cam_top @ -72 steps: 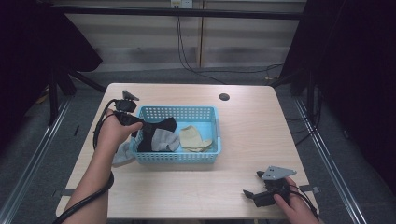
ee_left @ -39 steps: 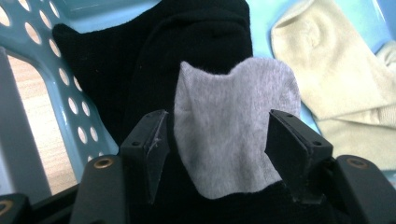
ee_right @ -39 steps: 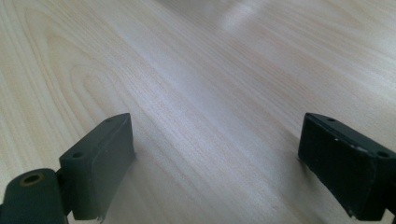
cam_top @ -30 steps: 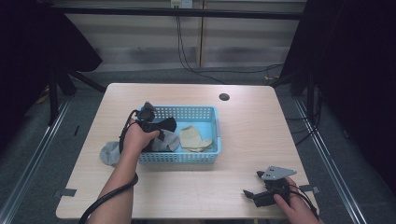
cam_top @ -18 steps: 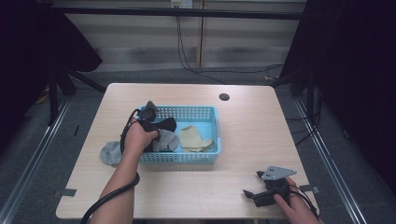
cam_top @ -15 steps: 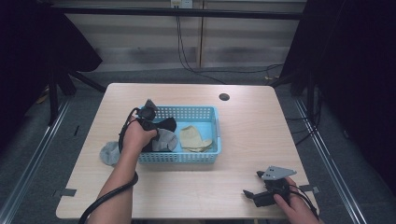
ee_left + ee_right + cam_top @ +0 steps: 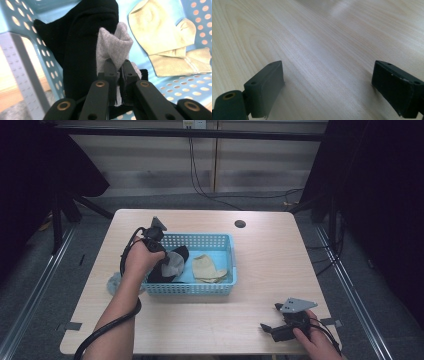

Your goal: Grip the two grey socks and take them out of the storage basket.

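Grey sock (image 7: 113, 45) is pinched tight in my left gripper (image 7: 119, 72) over the blue basket (image 7: 220, 287), while my right gripper (image 7: 327, 87) waits wide.

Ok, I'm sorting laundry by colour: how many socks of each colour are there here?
Grey: 2, one in the left gripper over the basket at, one on the table beside the basket
Black: 1
Beige: at least 1; whether it is one folded or two overlapped, I cannot tell
Total: at least 4
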